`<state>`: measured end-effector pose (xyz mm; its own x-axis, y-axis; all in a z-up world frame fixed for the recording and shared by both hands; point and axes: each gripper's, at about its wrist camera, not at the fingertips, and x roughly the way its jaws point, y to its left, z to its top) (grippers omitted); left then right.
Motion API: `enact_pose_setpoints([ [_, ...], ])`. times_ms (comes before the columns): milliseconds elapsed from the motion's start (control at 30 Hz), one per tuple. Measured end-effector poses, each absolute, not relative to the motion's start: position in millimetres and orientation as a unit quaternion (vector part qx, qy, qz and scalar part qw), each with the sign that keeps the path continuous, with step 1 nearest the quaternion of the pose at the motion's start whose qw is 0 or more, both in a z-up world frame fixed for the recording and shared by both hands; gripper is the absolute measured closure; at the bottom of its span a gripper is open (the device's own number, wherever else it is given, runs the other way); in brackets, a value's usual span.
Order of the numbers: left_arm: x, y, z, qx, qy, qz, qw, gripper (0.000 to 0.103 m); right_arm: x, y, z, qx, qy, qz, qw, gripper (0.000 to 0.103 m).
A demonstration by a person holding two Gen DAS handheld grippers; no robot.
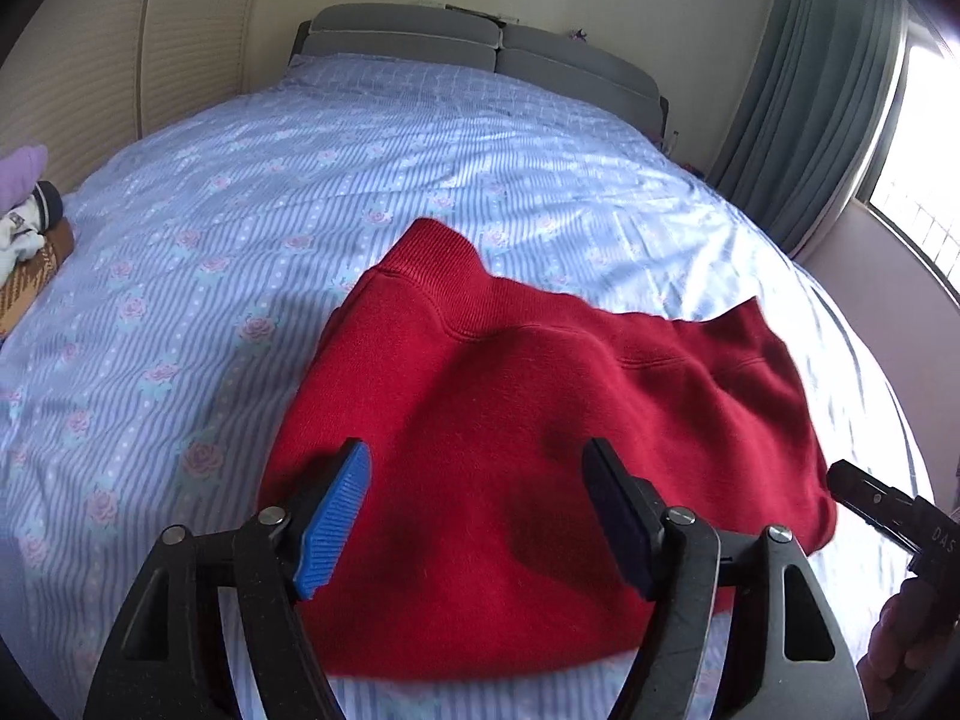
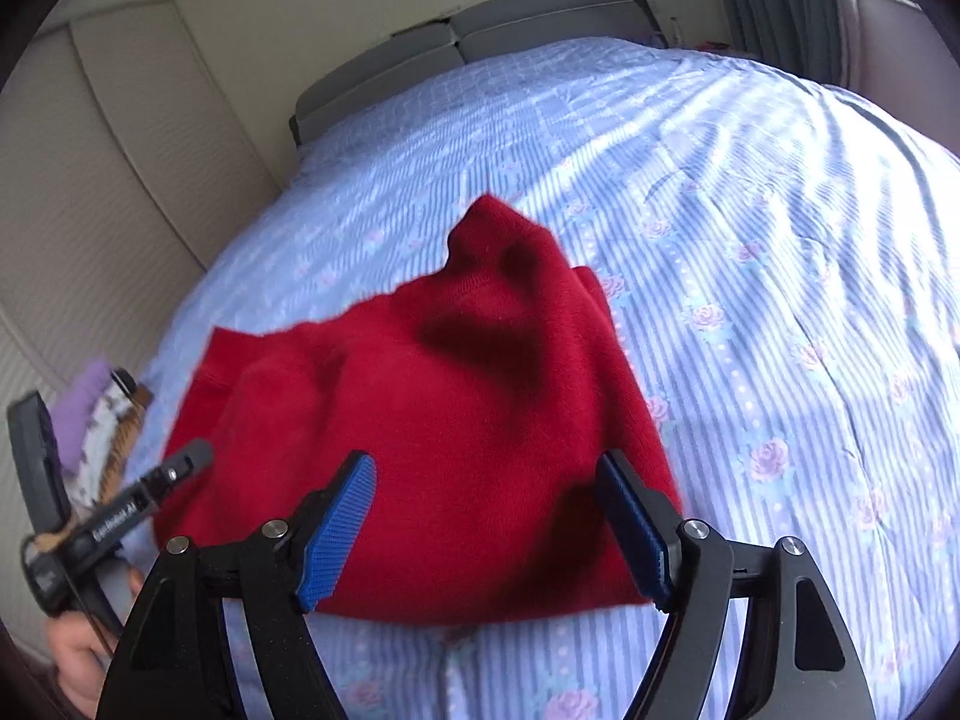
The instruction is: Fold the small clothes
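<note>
A red knit sweater (image 1: 540,432) lies partly folded on the bed, its ribbed collar pointing toward the headboard; it also shows in the right wrist view (image 2: 444,420). My left gripper (image 1: 480,516) is open and empty, hovering just above the sweater's near edge. My right gripper (image 2: 486,528) is open and empty, also over the near edge of the sweater. The right gripper's body shows at the right of the left wrist view (image 1: 888,516); the left gripper's body shows at the left of the right wrist view (image 2: 90,516).
The bed has a blue striped sheet with roses (image 1: 240,252) and a grey headboard (image 1: 480,48). A small pile of clothes (image 1: 24,222) sits at the bed's left edge, also seen in the right wrist view (image 2: 102,426). Curtains and a window (image 1: 840,120) stand at the right.
</note>
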<state>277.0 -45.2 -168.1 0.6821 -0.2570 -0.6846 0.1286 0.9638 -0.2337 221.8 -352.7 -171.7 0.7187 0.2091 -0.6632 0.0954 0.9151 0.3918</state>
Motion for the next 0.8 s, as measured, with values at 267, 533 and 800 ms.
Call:
enact_pose_setpoints([
  [267,239,-44,-149,-0.067,0.402,-0.091,0.908,0.028,189,-363,-195,0.297,0.373,0.032,0.879,0.027],
  [533,220,-33,-139,-0.069,0.401,-0.075,0.911,0.026,189,-364,-237,0.407,0.371,0.054,0.833,0.027],
  [800,219,-26,-130,-0.082,0.393,-0.077,0.913,0.026,203,-357,-248,0.429,0.360,0.037,0.828,0.027],
])
